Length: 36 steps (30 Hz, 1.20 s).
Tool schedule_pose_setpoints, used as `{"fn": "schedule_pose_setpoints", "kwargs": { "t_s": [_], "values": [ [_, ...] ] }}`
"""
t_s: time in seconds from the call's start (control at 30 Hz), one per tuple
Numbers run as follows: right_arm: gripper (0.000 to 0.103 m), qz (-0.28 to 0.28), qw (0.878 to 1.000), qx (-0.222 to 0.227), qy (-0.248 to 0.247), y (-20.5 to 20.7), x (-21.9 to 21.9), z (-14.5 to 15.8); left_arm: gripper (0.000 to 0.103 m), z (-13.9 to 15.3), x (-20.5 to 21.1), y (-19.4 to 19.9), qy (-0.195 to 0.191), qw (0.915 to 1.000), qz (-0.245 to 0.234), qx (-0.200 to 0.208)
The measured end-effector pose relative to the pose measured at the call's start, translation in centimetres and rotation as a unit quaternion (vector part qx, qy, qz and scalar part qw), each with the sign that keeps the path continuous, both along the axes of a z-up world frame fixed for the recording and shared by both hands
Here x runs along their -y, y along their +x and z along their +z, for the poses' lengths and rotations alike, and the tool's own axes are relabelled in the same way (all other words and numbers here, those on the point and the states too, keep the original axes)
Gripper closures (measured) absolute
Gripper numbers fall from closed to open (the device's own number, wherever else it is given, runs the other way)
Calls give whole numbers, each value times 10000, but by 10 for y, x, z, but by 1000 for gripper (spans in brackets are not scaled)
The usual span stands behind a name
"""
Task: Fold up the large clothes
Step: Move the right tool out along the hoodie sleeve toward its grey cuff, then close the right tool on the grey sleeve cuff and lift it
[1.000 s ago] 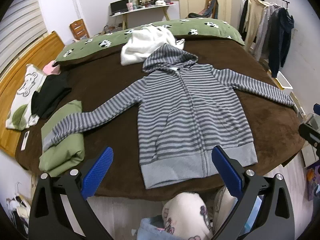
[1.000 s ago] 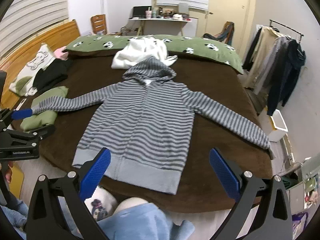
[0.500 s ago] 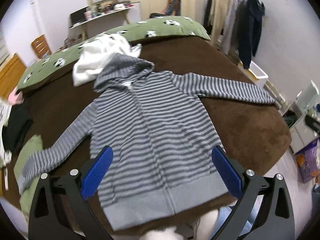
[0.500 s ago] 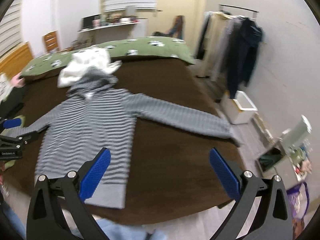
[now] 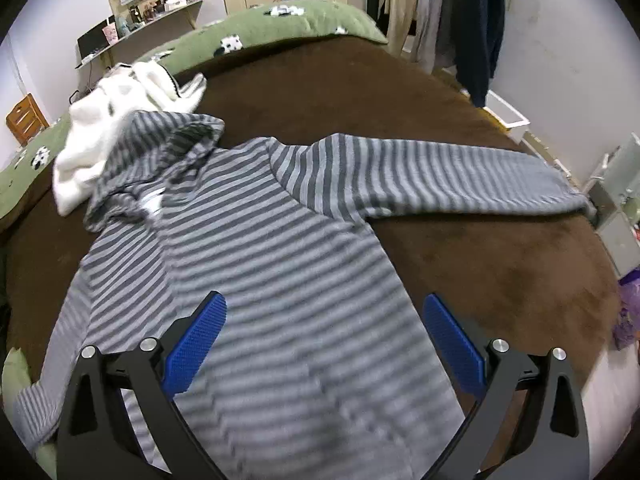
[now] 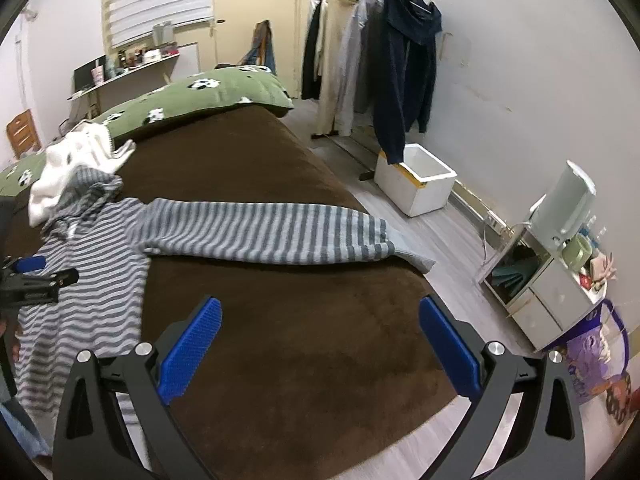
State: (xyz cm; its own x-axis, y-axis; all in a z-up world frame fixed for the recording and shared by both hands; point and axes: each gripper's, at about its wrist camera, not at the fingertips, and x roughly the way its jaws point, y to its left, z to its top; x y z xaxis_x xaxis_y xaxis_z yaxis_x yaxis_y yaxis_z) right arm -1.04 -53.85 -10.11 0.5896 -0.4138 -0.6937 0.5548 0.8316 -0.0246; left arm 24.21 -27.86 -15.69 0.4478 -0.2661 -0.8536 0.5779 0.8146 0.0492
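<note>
Striped hoodie (image 5: 256, 264) lies flat on the brown bed (image 5: 500, 264), one sleeve (image 6: 264, 236) stretched toward the bed's edge, while the left claw (image 5: 324, 340) hangs wide and empty over its body and the right claw (image 6: 320, 344) gapes empty above bare blanket.

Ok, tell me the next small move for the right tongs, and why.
Probably reach the open right tongs forward to the cuff of the striped hoodie. That sleeve lies stretched flat toward the bed edge, nothing is gripped yet, and folding it inward looks like the natural first fold.
</note>
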Motion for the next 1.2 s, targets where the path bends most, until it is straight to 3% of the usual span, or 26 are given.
{"fn": "schedule_pose_setpoints", "kwargs": {
  "t_s": [0.3,0.4,0.6,0.67,0.73,0.87,1.0,1.1,1.2],
  "values": [
    [6,-455,9977,158,477,15,44,-63,6,-62,53,77,173,9994,52,297],
    [6,-508,9967,189,600,15,53,-75,6,-80,61,92,255,9995,99,158],
    [5,-621,9831,935,1446,1,86,-90,6,-106,63,103,190,9997,123,38],
    [5,-688,9724,1264,1837,-1,105,-95,5,-111,60,107,69,9998,169,-117],
    [5,-769,9527,1728,2379,-4,126,-104,5,-112,57,111,-37,9995,189,-248],
    [5,-1099,8904,2689,3506,-6,171,-139,5,-113,58,110,-3,9996,160,-222],
    [6,-1539,8472,3216,3939,-1,206,-161,5,-114,59,107,-4,9997,156,-212],
    [8,-1725,8417,3239,3960,3,222,-164,5,-113,59,104,-3,9997,167,-184],
    [12,-1810,8504,3051,3885,14,233,-164,5,-114,59,107,24,9997,173,-144]
  ]
}}
